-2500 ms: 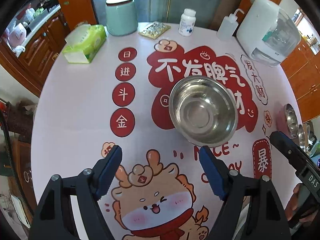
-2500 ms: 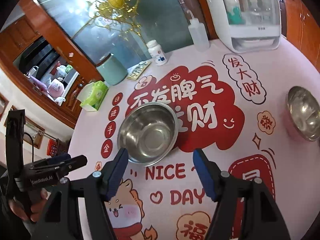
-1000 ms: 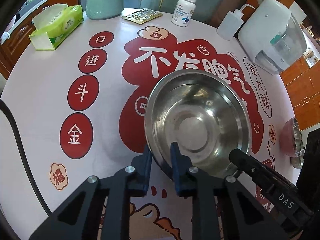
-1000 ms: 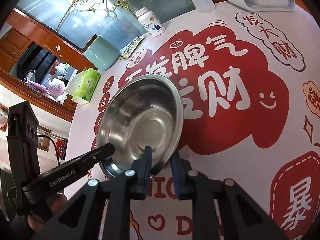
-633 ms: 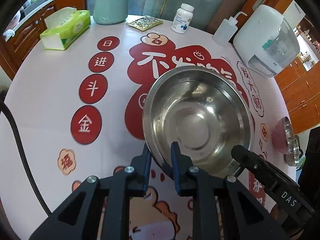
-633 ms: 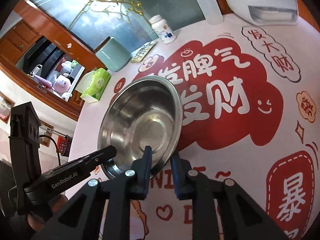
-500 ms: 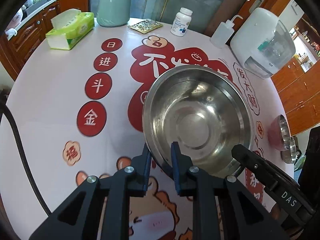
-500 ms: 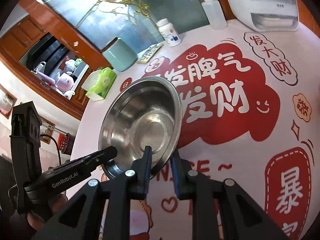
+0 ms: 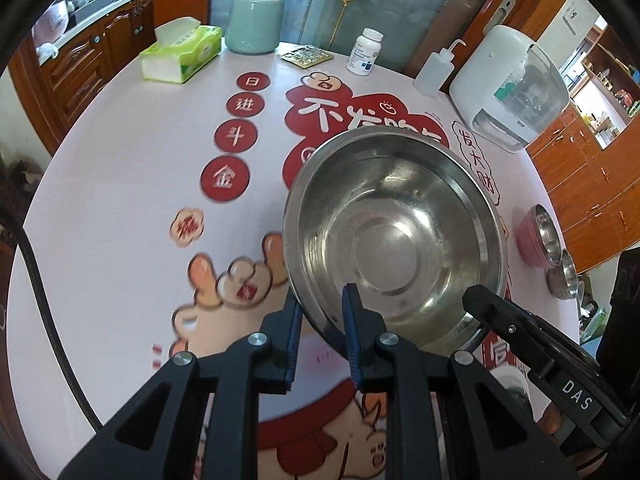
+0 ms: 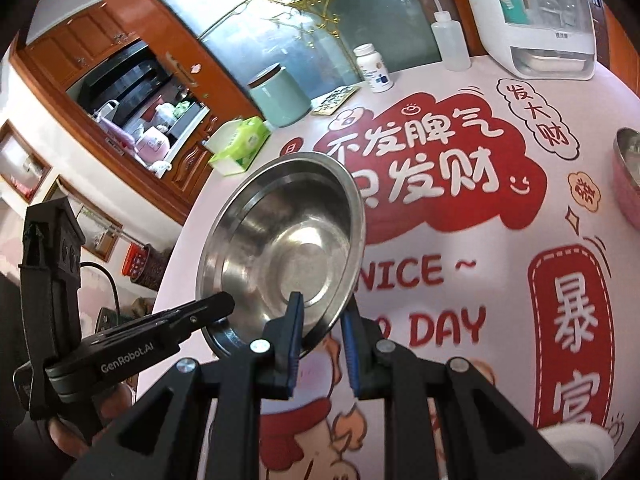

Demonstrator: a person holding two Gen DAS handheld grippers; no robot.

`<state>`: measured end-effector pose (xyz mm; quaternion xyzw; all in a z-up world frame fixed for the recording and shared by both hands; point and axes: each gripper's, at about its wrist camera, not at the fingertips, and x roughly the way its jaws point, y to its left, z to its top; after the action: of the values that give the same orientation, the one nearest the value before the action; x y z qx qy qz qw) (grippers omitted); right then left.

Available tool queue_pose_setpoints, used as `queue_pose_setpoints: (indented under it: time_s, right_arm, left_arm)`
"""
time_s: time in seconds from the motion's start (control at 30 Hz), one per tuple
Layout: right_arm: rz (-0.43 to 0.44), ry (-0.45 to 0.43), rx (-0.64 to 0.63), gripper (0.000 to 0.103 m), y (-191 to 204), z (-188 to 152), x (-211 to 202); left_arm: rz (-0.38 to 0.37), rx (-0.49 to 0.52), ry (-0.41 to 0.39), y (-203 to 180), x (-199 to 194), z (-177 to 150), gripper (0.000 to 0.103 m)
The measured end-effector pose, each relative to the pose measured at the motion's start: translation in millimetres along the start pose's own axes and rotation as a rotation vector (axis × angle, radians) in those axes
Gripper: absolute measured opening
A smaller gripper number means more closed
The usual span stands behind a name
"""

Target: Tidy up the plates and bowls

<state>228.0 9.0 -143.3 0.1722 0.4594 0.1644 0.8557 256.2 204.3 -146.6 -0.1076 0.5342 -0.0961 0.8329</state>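
A large steel bowl [image 9: 394, 232] hangs above the round printed table [image 9: 120, 184], held by both grippers. My left gripper [image 9: 322, 312] is shut on its near rim. My right gripper [image 10: 320, 312] is shut on the rim too and shows at the lower right of the left wrist view [image 9: 496, 316]. The bowl also shows in the right wrist view [image 10: 284, 248], tilted, with the left gripper [image 10: 208, 308] at its lower left edge. A pink bowl with a steel liner [image 9: 538, 236] and a small steel bowl [image 9: 564, 276] sit at the table's right edge.
At the far side stand a green tissue box [image 9: 180, 54], a mint canister [image 9: 256, 20], a blister pack [image 9: 306, 56], a pill bottle [image 9: 364, 52], a squeeze bottle [image 9: 434, 70] and a white appliance [image 9: 508, 88]. Wooden cabinets surround the table.
Both grippers went from open in front of the bowl to shut on its rim. The bowl has since been lifted off the table and drawn back toward the near side.
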Motion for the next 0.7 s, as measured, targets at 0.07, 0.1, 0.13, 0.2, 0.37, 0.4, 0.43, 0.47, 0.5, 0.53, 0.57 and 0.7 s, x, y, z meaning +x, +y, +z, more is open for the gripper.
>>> queue_pose_setpoints:
  time_s: [0.07, 0.1, 0.13, 0.2, 0.37, 0.4, 0.43, 0.47, 0.5, 0.53, 0.57, 0.7]
  right_arm:
    - [0.004, 0.011, -0.009, 0.018, 4, -11, -5]
    - [0.006, 0.015, -0.013, 0.018, 6, -14, -7]
    - [0.008, 0.019, -0.019, 0.018, 8, -19, -10]
    - [0.012, 0.026, -0.029, 0.018, 11, -30, -15]
    - [0.026, 0.052, -0.045, 0.018, 13, -54, -27]
    - [0.03, 0.059, -0.047, 0.018, 12, -58, -29]
    - [0.035, 0.065, -0.049, 0.018, 12, -61, -31]
    - [0.039, 0.072, -0.054, 0.018, 11, -65, -32]
    - [0.044, 0.083, -0.06, 0.018, 11, -69, -34]
    - [0.047, 0.091, -0.065, 0.018, 11, -73, -35]
    - [0.055, 0.102, -0.071, 0.018, 10, -77, -37]
    - [0.08, 0.149, -0.089, 0.018, 4, -92, -43]
  left_arm:
    - [0.003, -0.009, 0.002, 3, -7, -12, 0.018]
    - [0.006, -0.013, 0.004, 4, -10, -17, 0.018]
    - [0.008, -0.015, 0.004, 5, -15, -24, 0.018]
    - [0.012, -0.015, 0.001, 6, -22, -36, 0.018]
    - [0.022, -0.025, 0.0, 6, -37, -65, 0.018]
    - [0.023, -0.029, -0.002, 6, -40, -72, 0.018]
    - [0.025, -0.032, -0.002, 6, -42, -76, 0.018]
    - [0.029, -0.038, -0.004, 5, -45, -83, 0.018]
    - [0.034, -0.043, -0.005, 4, -48, -89, 0.018]
    - [0.038, -0.046, -0.007, 4, -51, -95, 0.018]
    - [0.046, -0.053, -0.007, 3, -53, -101, 0.018]
    - [0.068, -0.091, 0.01, -1, -58, -125, 0.018]
